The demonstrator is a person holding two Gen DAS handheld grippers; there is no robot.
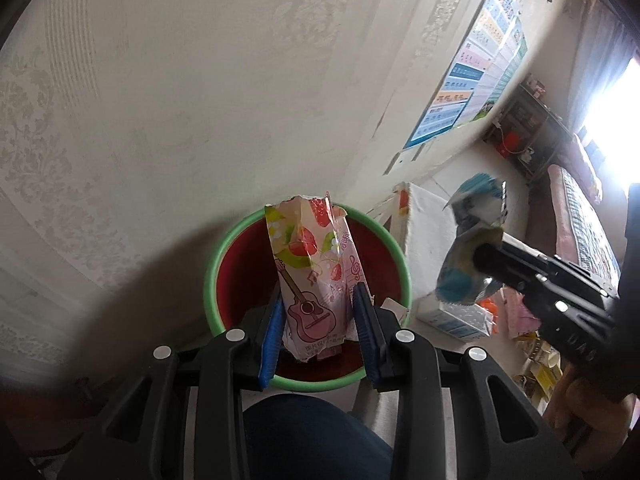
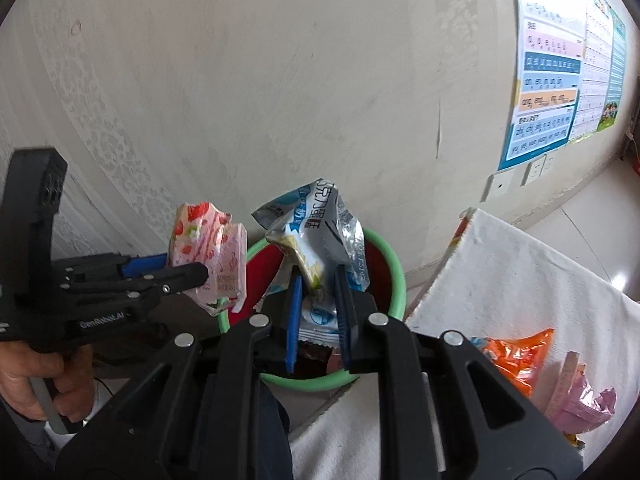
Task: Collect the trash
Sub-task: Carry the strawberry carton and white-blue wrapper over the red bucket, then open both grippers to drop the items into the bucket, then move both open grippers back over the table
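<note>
Left claw (image 1: 320, 316) clenched on strawberry wrapper (image 1: 316, 268), right claw (image 2: 318, 300) on blue wrapper (image 2: 316, 232); both poised above red bin (image 2: 396, 280) for dropping, blue at wrapper's 3 o'clock.

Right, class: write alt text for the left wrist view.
The left gripper holds a pink strawberry wrapper above a red bin with a green rim. At right, the right gripper holds a blue and silver wrapper beside it.
</note>
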